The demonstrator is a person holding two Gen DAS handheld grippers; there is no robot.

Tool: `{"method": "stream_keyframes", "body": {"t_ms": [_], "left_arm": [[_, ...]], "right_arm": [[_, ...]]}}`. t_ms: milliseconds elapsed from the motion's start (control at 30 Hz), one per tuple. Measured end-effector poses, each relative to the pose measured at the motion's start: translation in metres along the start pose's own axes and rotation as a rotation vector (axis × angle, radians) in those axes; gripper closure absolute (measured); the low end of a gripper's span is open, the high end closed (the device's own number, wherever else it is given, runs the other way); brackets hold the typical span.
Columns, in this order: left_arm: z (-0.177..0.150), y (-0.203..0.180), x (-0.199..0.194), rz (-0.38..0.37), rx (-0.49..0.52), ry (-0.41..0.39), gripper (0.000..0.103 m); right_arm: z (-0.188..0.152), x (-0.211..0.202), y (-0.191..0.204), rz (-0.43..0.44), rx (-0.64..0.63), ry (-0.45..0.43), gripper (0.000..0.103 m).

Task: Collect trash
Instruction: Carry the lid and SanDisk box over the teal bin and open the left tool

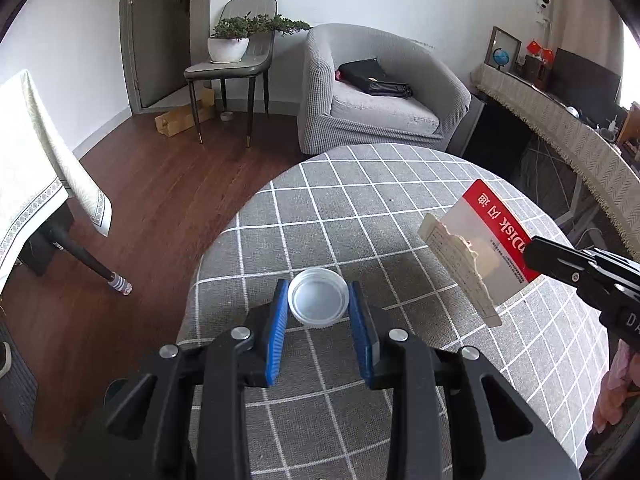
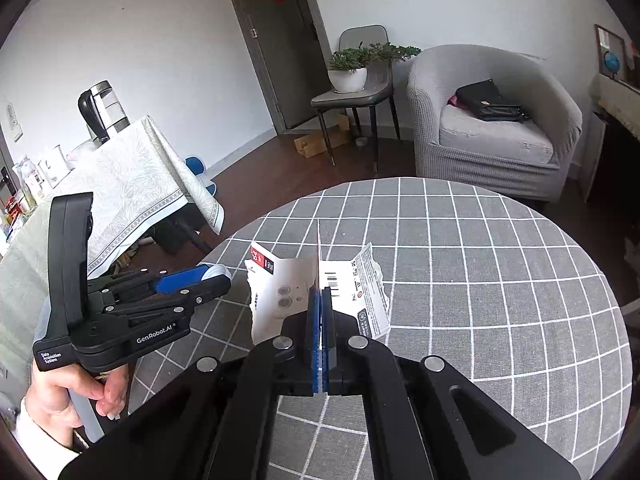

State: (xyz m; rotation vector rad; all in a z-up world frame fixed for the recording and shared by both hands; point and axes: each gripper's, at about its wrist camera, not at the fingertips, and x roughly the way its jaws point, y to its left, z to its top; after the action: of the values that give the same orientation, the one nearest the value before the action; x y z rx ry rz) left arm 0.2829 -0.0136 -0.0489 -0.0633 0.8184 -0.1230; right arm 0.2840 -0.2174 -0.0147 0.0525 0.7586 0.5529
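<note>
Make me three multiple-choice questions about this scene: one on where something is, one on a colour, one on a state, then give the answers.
1. Where is the black bag?
A. on the armchair seat
B. on the checked table
C. on the floor by the door

2. What colour are the left gripper's pads?
A. red
B. blue
C. green

3. How is the right gripper set?
A. wide open above the table
B. shut on nothing
C. shut on the torn card packaging

Answers:
1 A, the bag lies on the grey armchair cushion.
2 B, blue pads flank the small clear plastic cup in the left gripper.
3 C, its pads pinch the torn card packaging, lifted off the table.
</note>
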Motion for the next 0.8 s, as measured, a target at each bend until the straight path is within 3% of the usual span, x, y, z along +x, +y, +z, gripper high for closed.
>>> {"method": "stream_keyframes", "body": {"t_ms": [300,800], "left_arm": [[-0.012,0.052,-0.032,0.088,-0.006,-0.029,0.071],[-0.041,0.146,-0.043,0.147,-0.063,0.035,0.071]], "right_arm": [[0.008,0.019,0.055,0.066,-0.075,0.009,0.103],[0.014,0.063,0.138,0.169,-0.173,0.051,0.103]]}}
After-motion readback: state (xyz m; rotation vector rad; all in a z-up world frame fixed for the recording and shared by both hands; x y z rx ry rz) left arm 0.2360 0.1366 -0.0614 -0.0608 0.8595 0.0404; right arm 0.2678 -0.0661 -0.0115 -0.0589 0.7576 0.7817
